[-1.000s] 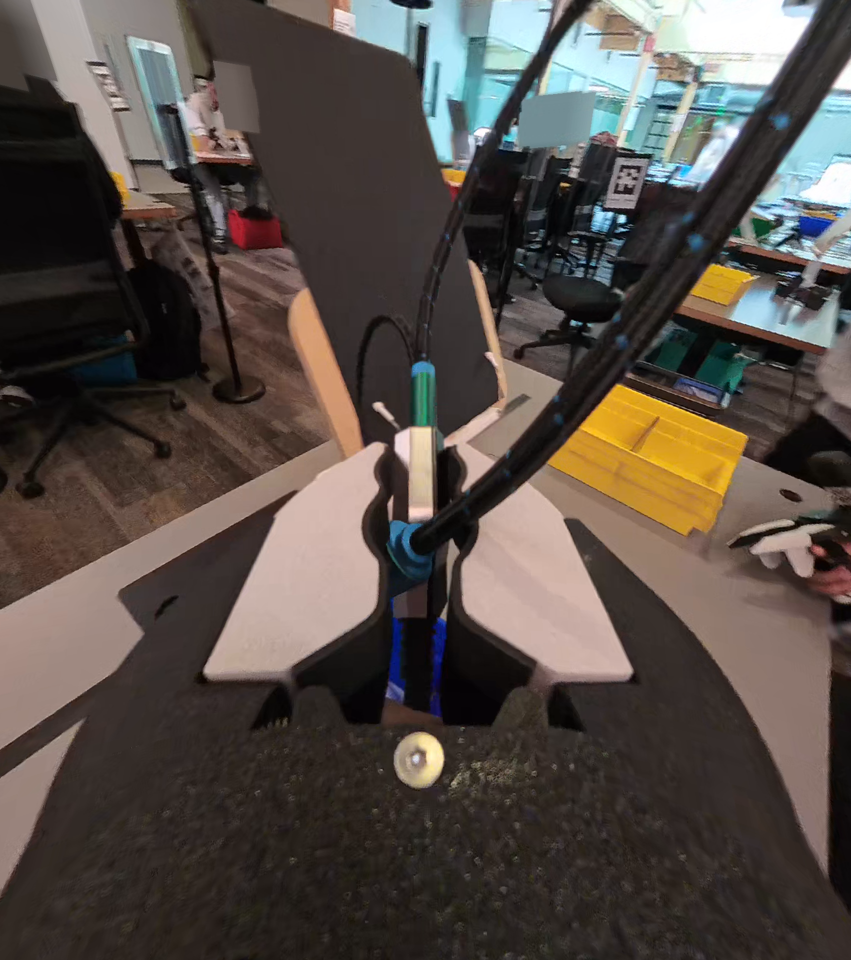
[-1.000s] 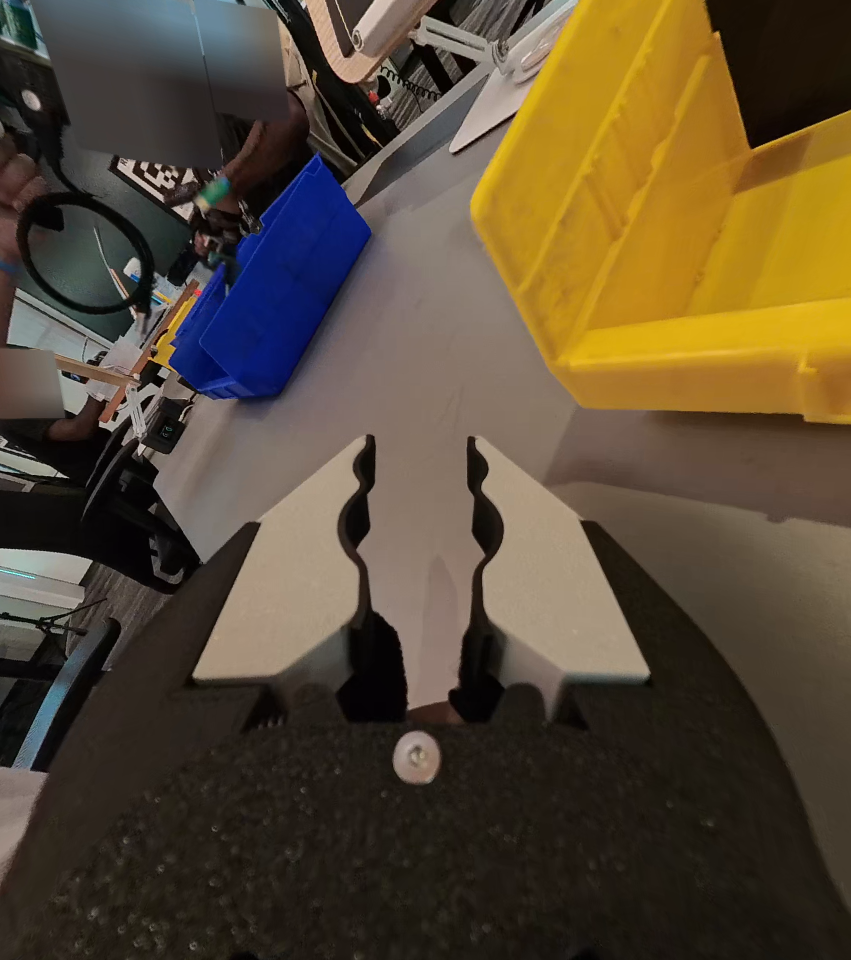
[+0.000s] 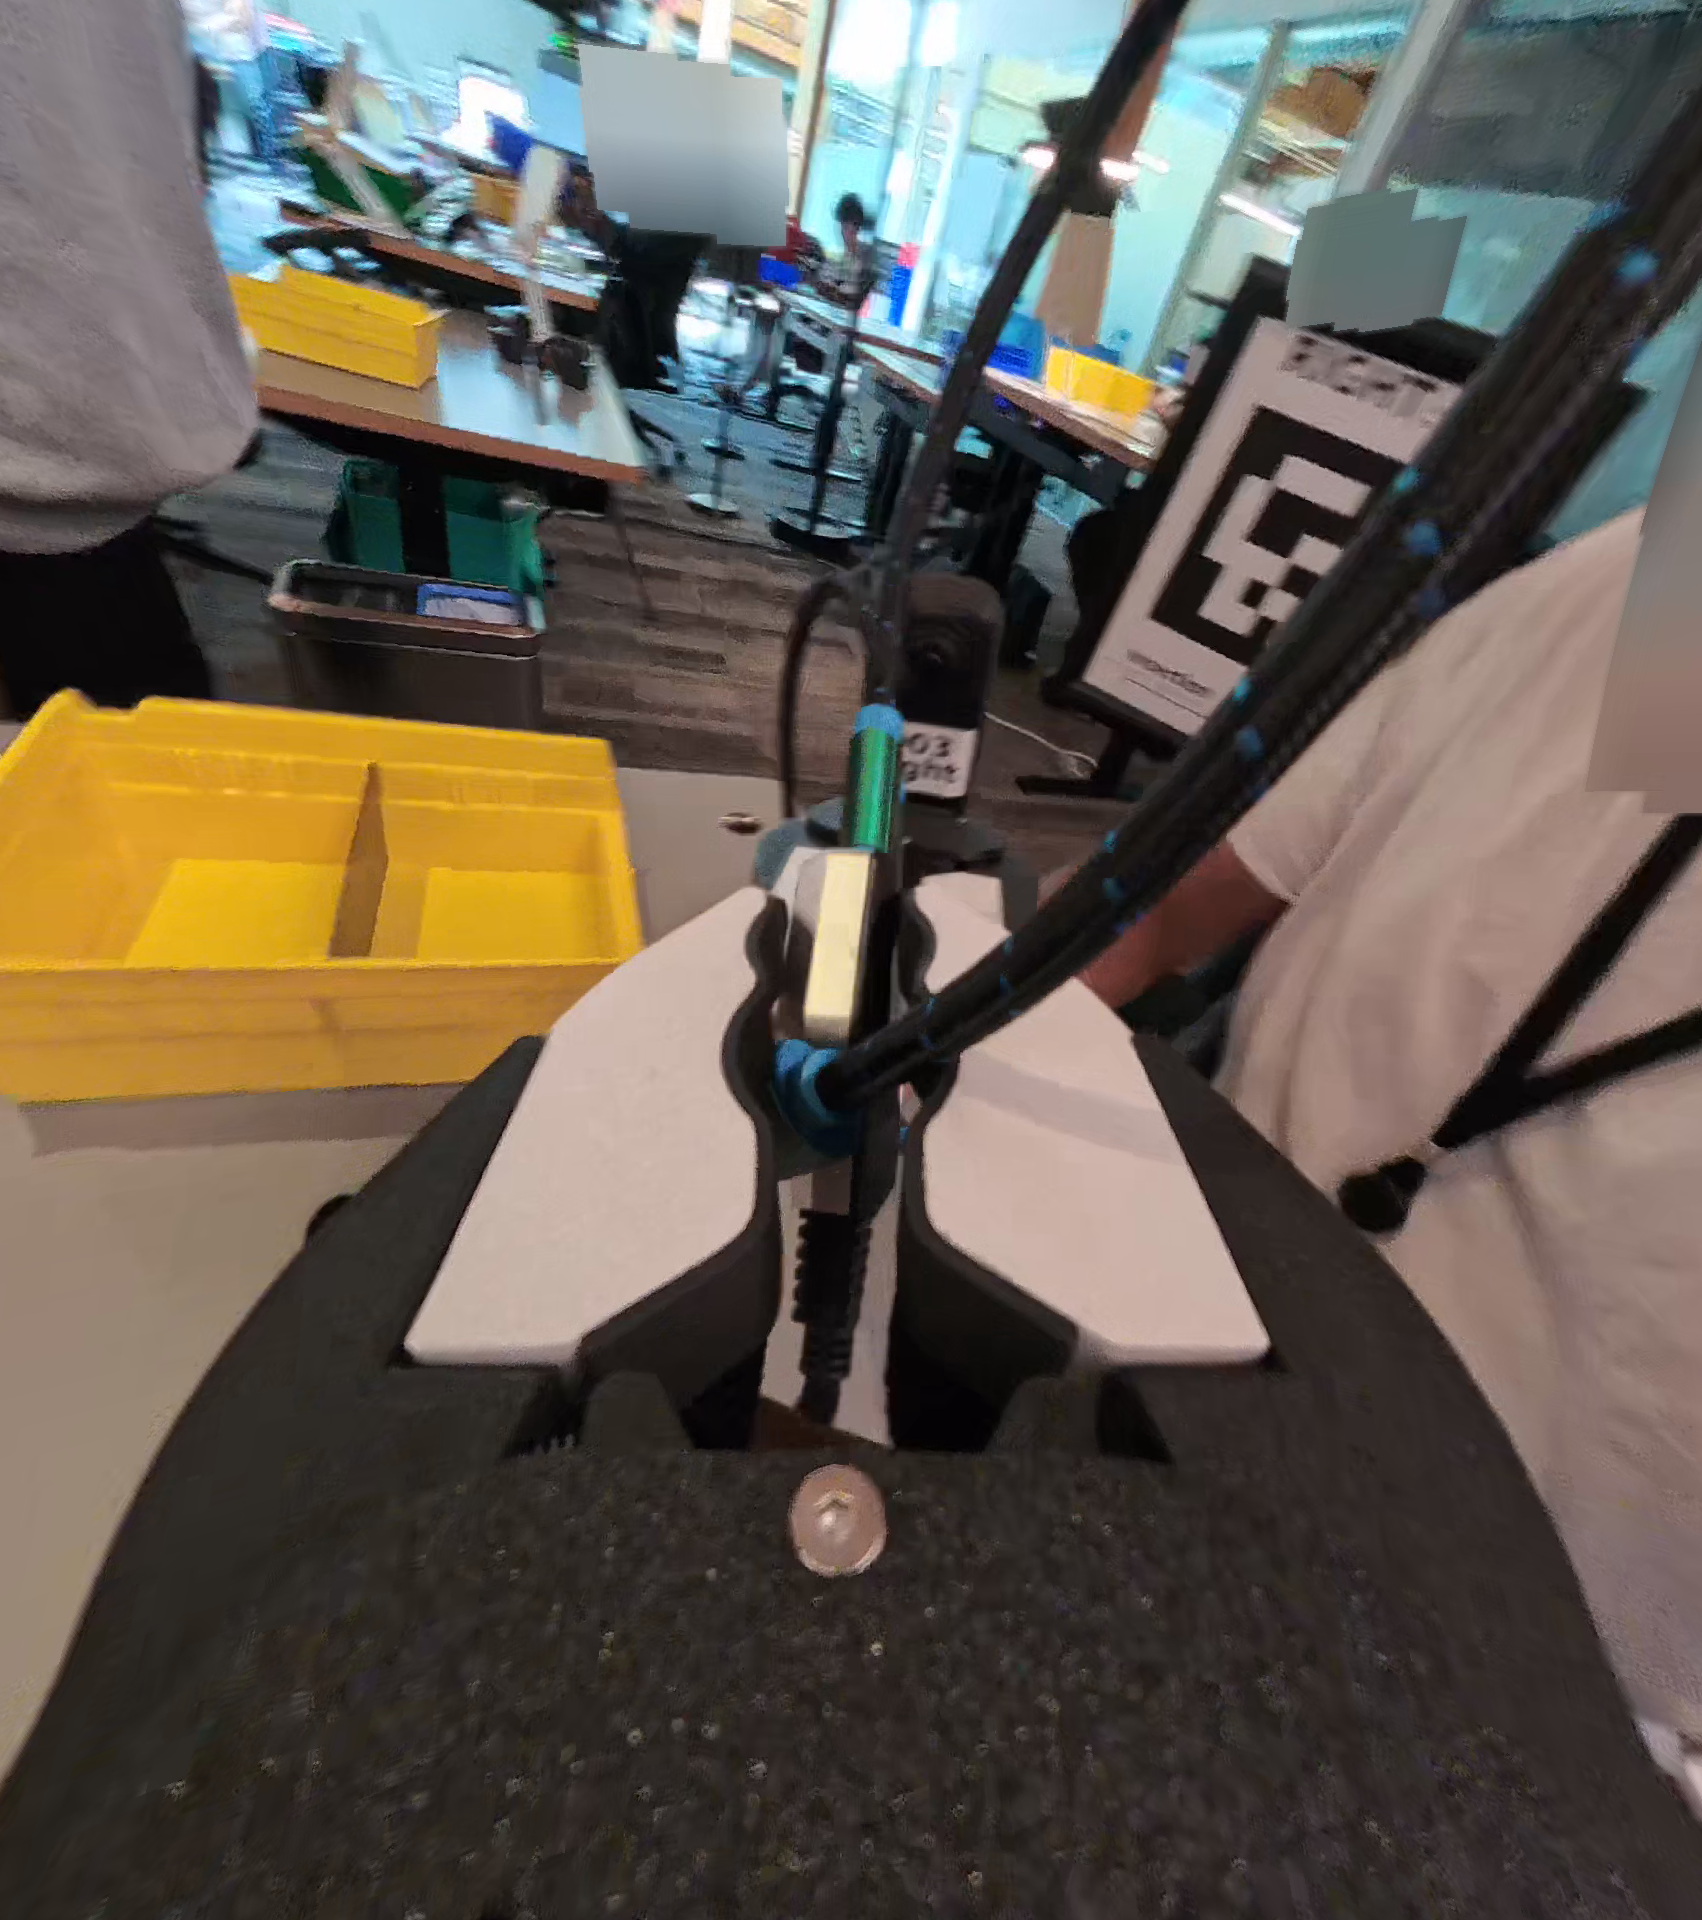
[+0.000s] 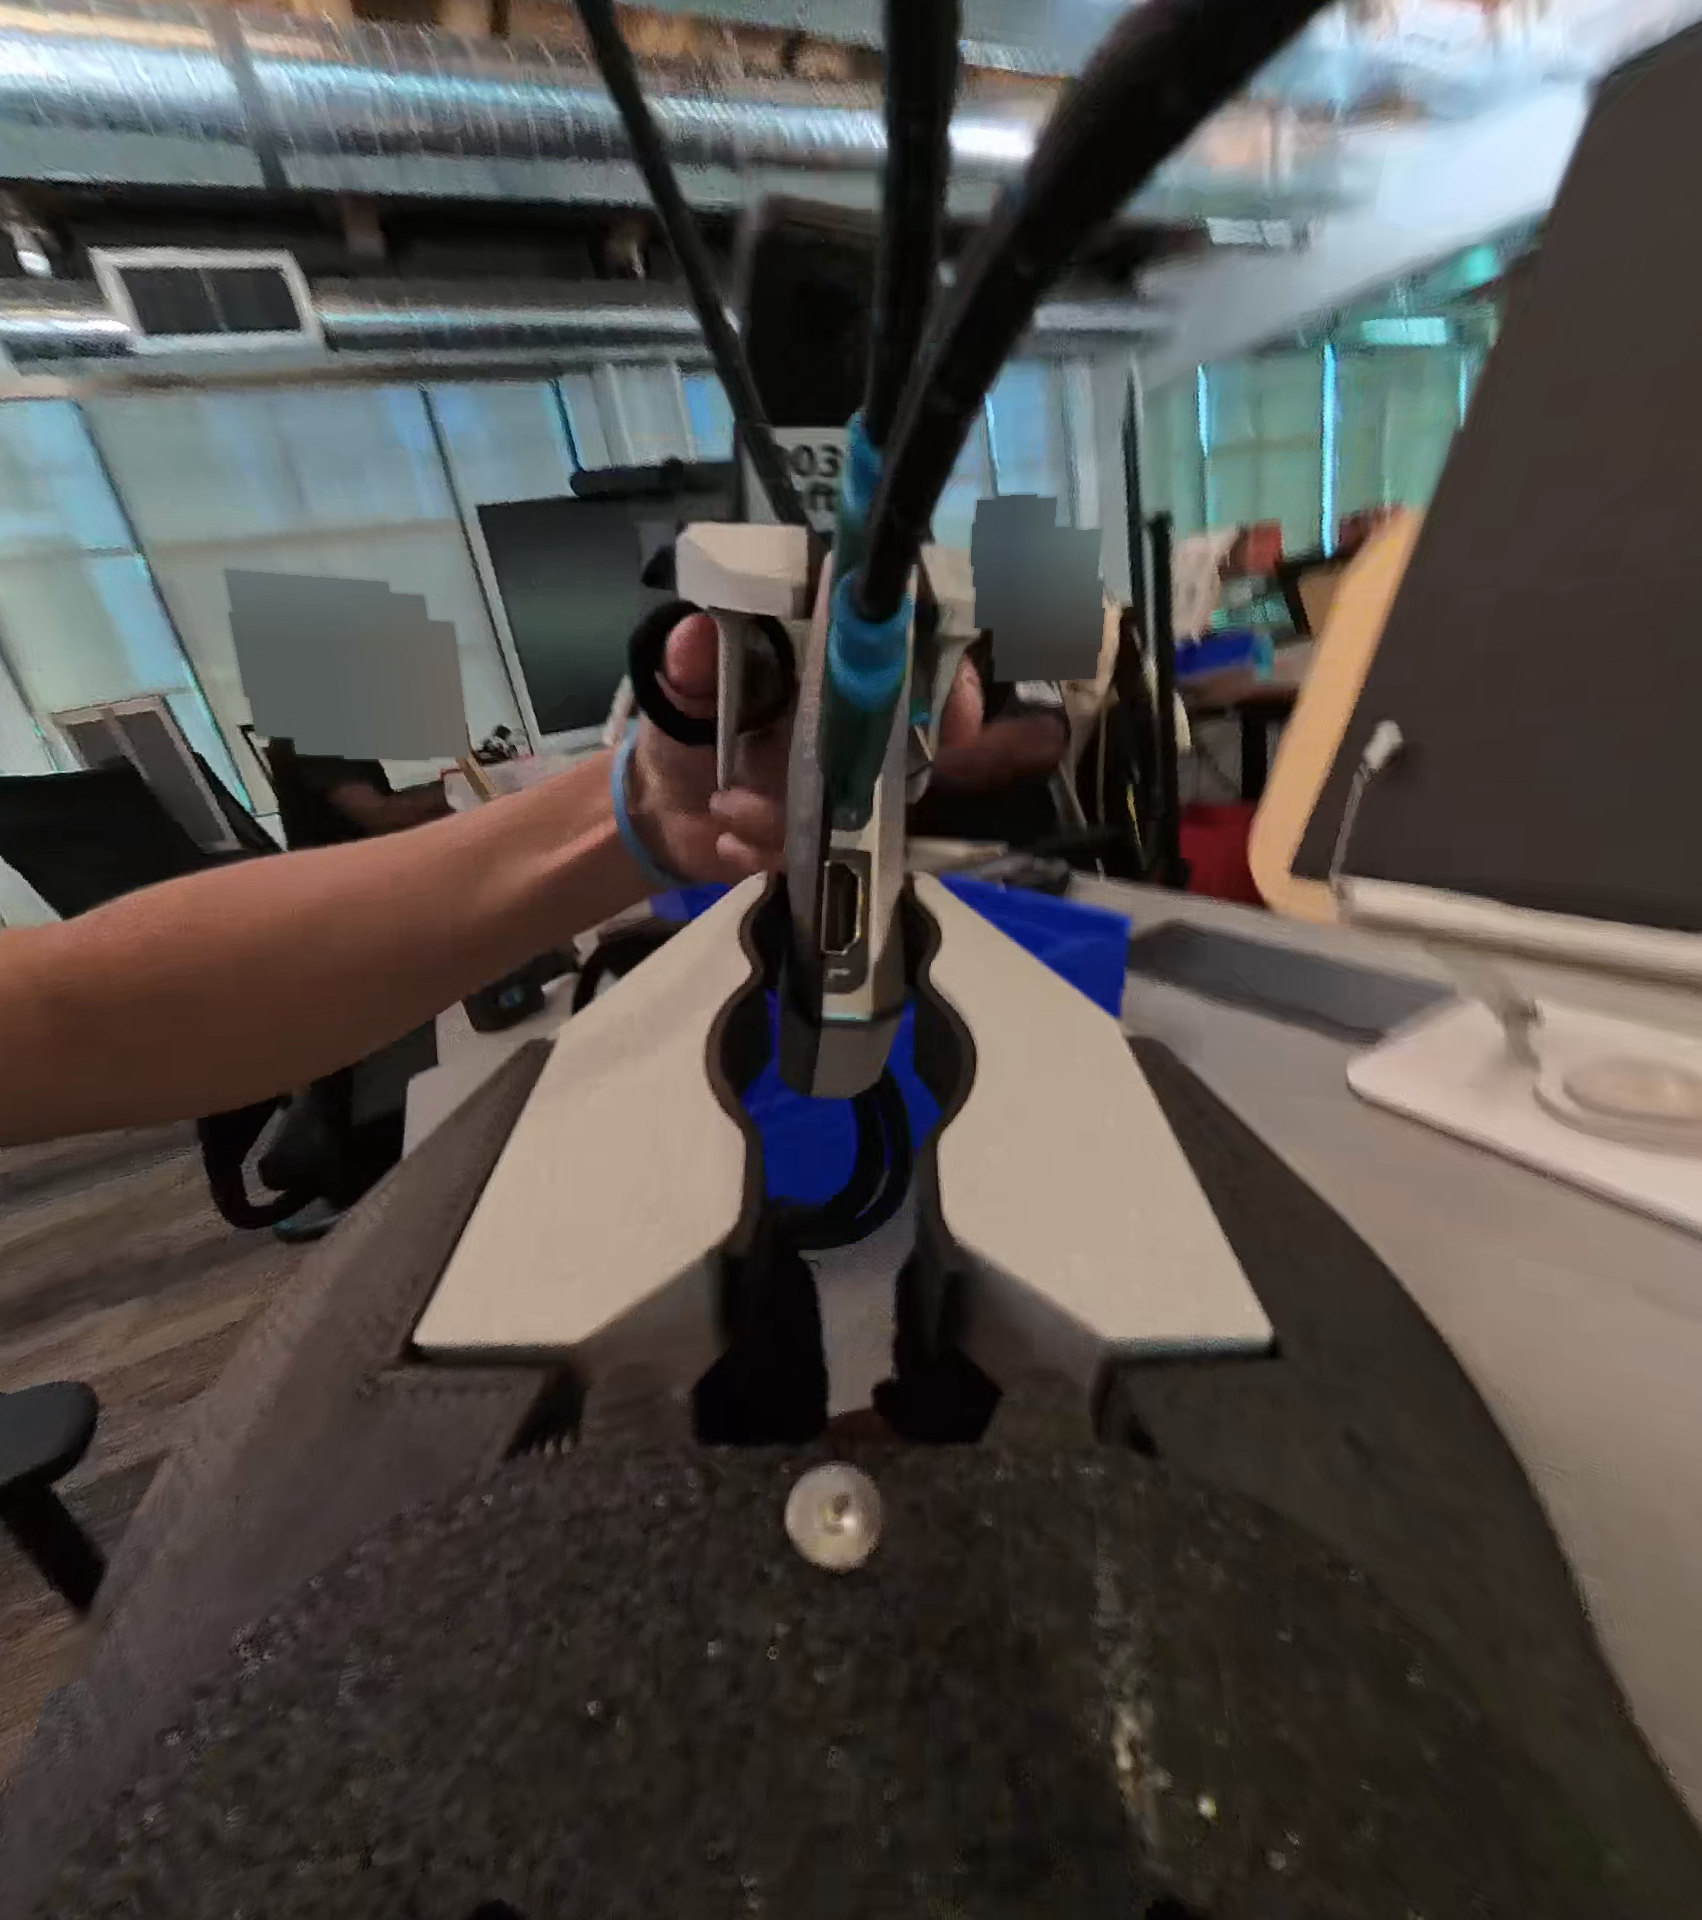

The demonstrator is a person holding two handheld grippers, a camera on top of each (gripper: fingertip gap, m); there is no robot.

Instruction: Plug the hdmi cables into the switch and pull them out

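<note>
A white label [image 3: 938,758] with printed characters sits on a black camera [image 3: 940,649]. A white sign board [image 3: 1262,520] carries a heading above a black-and-white marker pattern.

We see the switch [image 3: 839,956] as a slim silver-grey box held edge-on in the air between the tips of the left tongs [image 3: 831,971], above the bench. From the right wrist view its narrow face [image 4: 842,914] shows one open HDMI port. Two cables are plugged into it: one with a green plug [image 3: 871,784] rising from its far end, and a thick black braided cable [image 3: 1242,727] with blue flecks and a blue collar entering at its near end, arching up and to the right.
</note>
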